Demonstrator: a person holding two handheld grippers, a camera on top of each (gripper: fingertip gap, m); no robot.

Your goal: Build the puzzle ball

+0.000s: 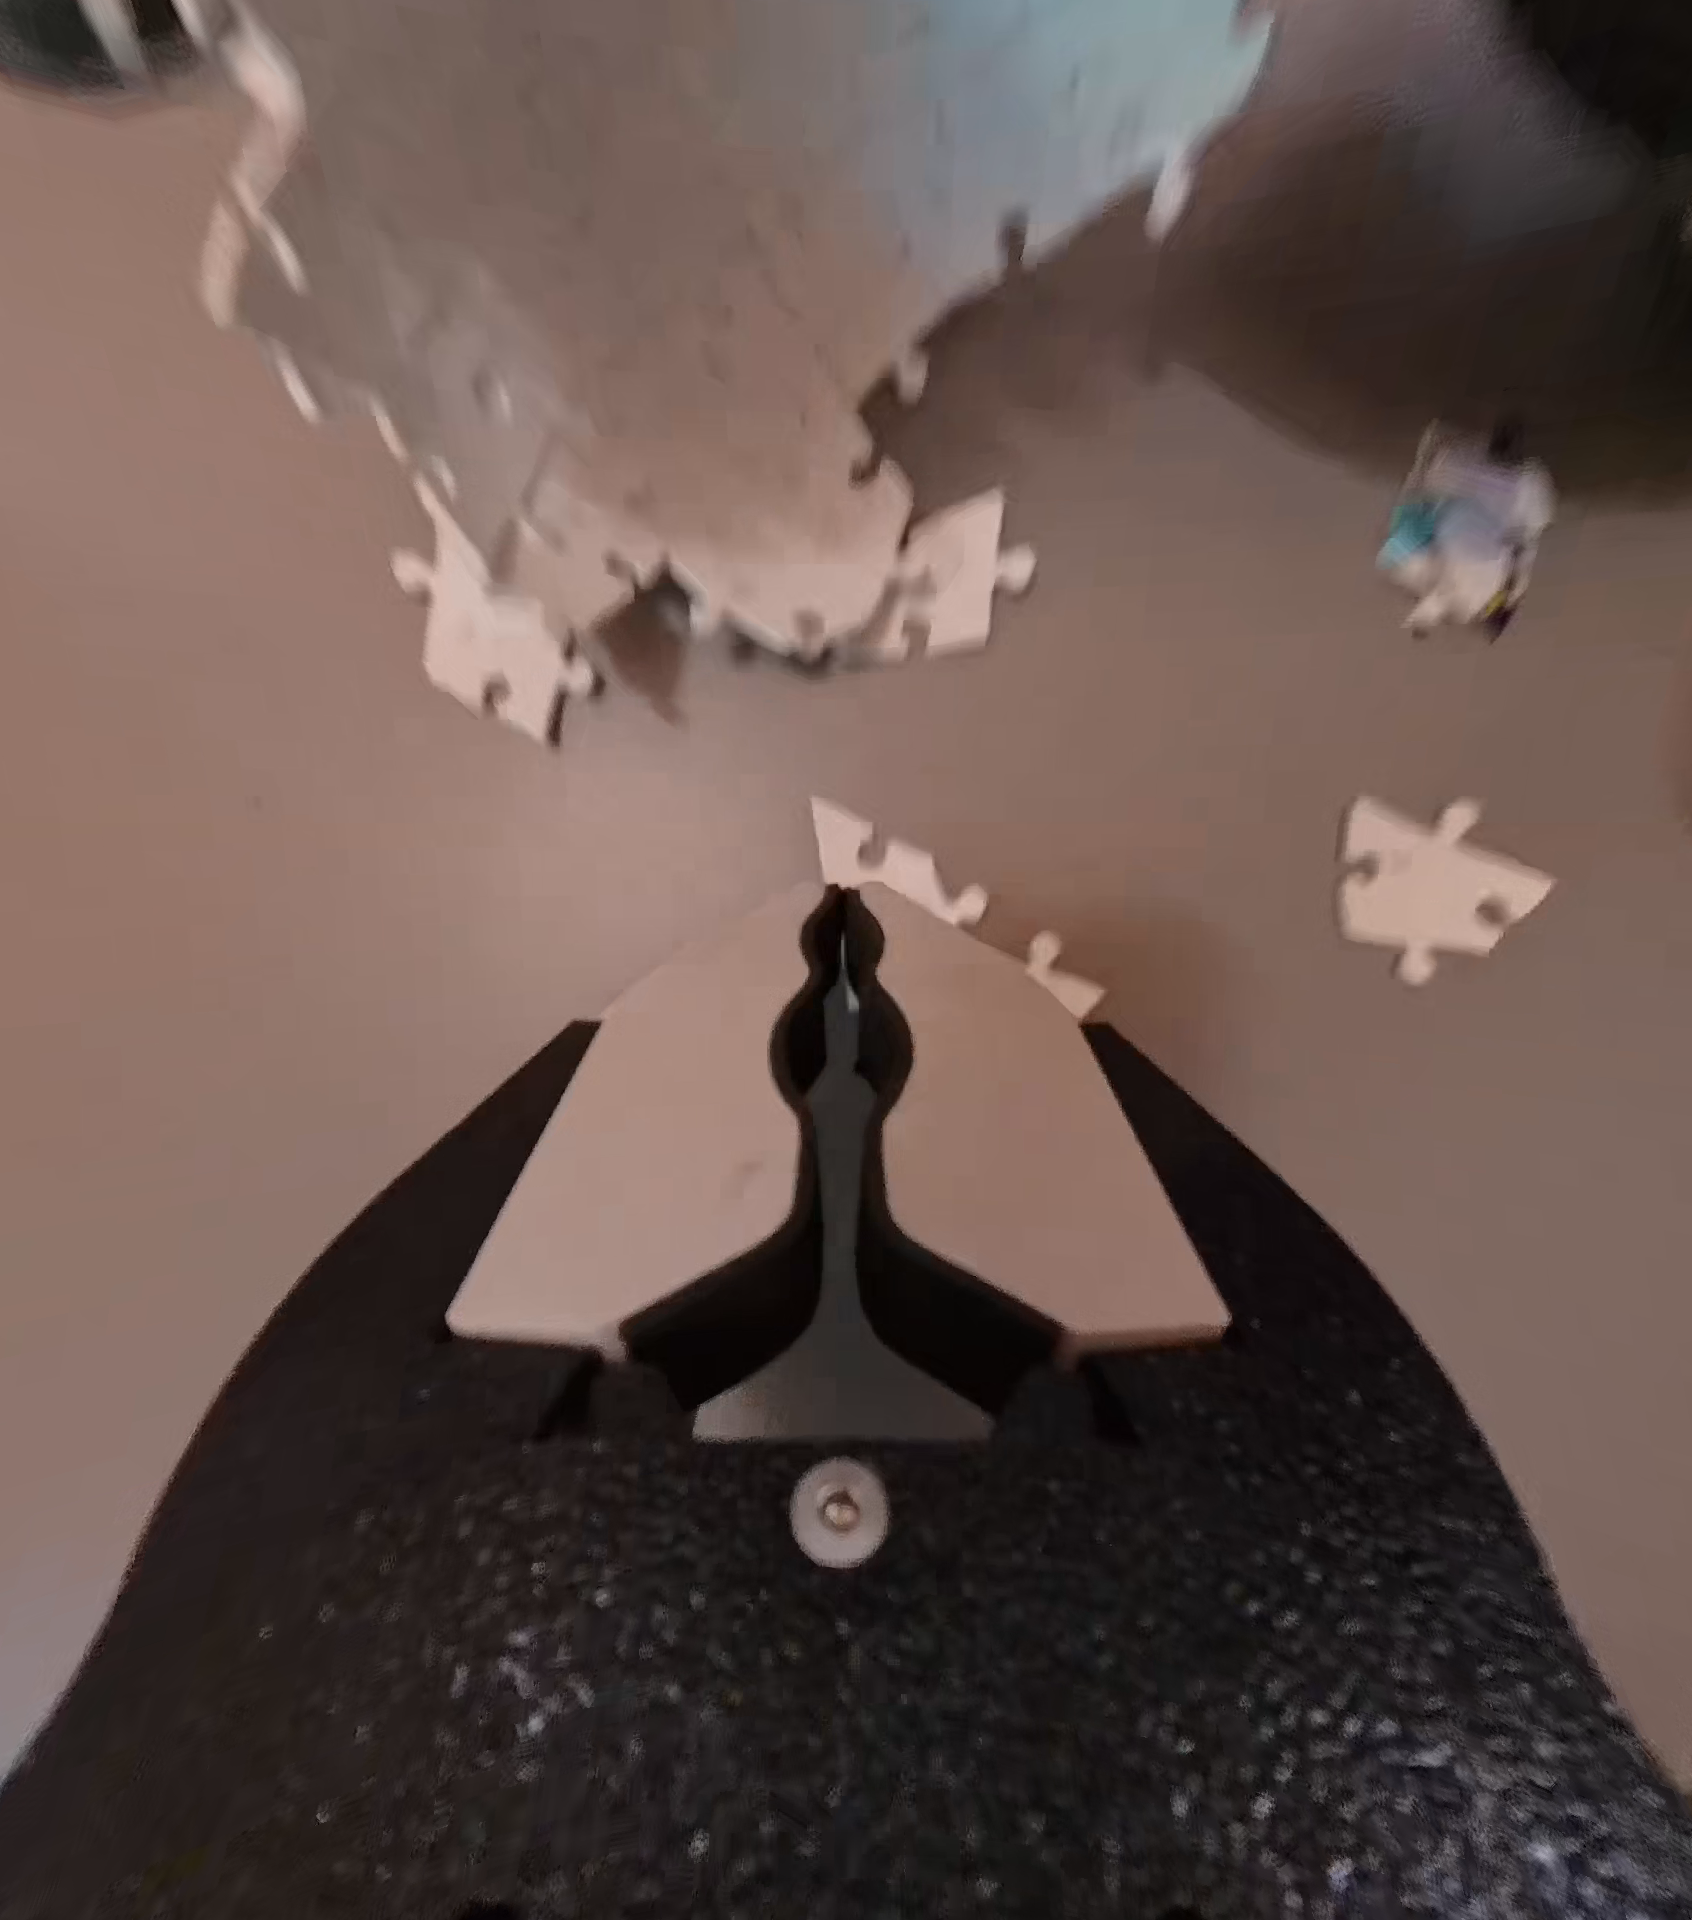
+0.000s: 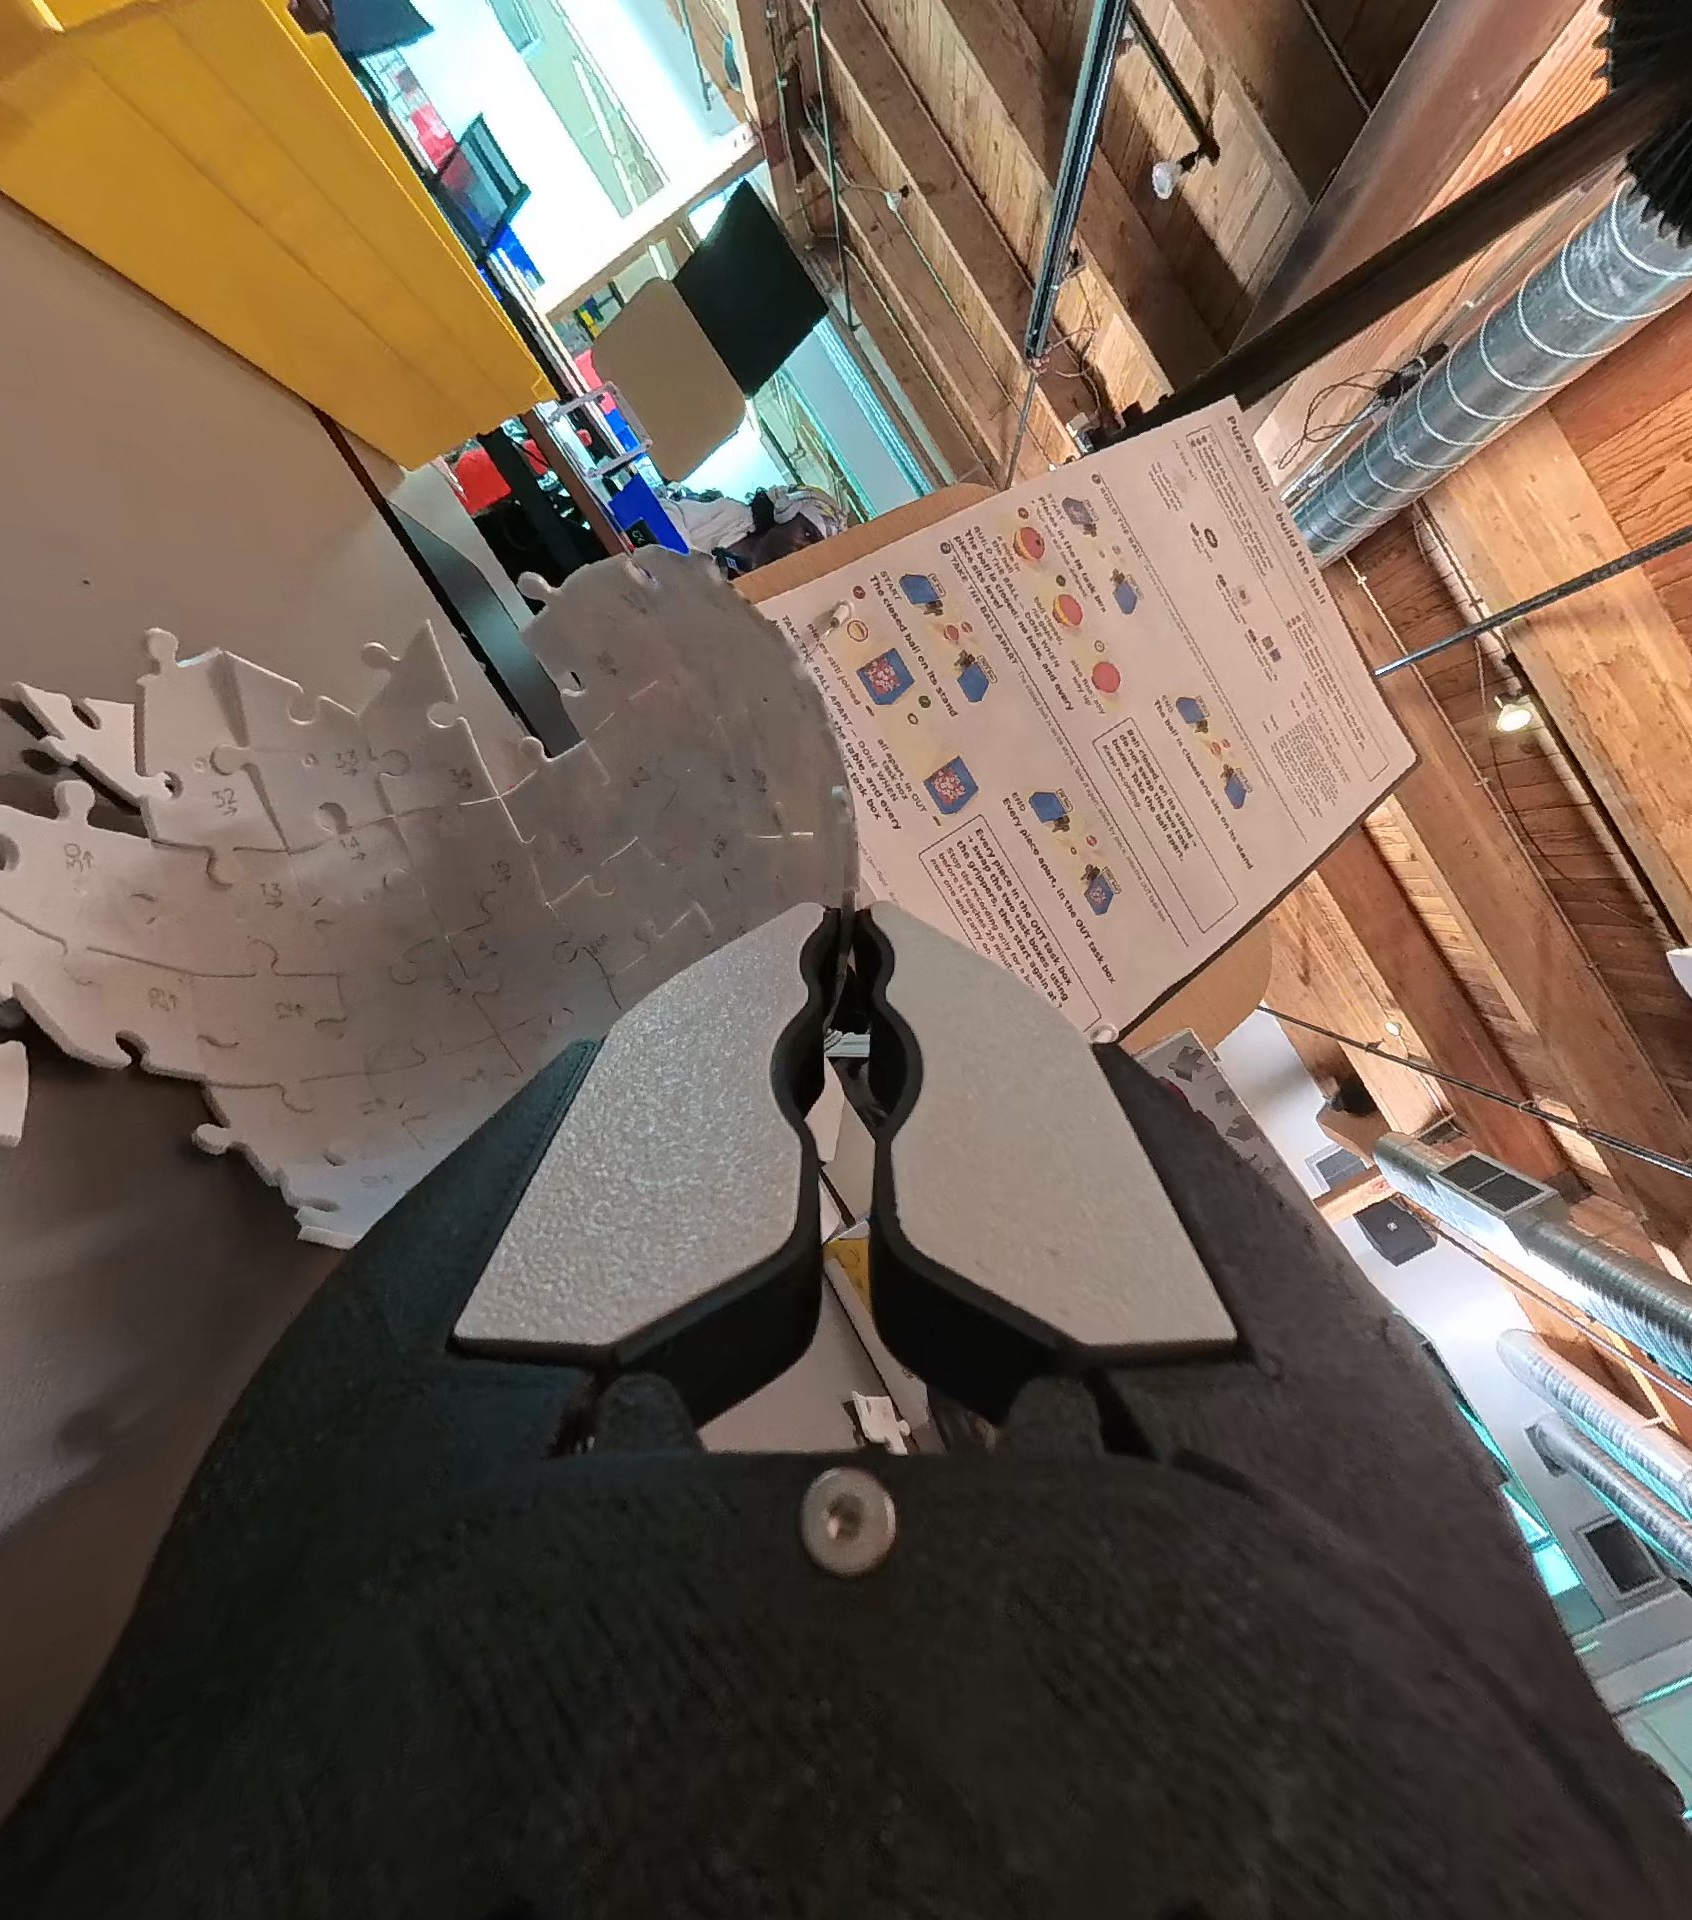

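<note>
The partly built puzzle ball (image 2: 426, 862) is a curved grey-white shell of joined pieces that rests on the table. My right gripper (image 2: 850, 914) is shut on the shell's thin right edge. The shell also shows, blurred, at the top of the left wrist view (image 1: 613, 343). My left gripper (image 1: 840, 896) is shut low over the table. Its tips sit over the left edge of a loose white piece (image 1: 889, 857), which lies flat and runs under the right finger (image 1: 1008, 1122). I cannot tell whether the pads pinch that piece.
Loose white pieces lie on the brown table (image 1: 146, 831) at the shell's foot (image 1: 489, 634) and to the right (image 1: 1434, 894). A colour-printed piece (image 1: 1465, 530) lies further off. A yellow box (image 2: 229, 208) and an instruction sheet (image 2: 1133, 727) stand behind the shell. My right fingertips sit around 15 cm from my left ones. The shell's foot (image 1: 489, 634) is about 8 cm from my left fingertips.
</note>
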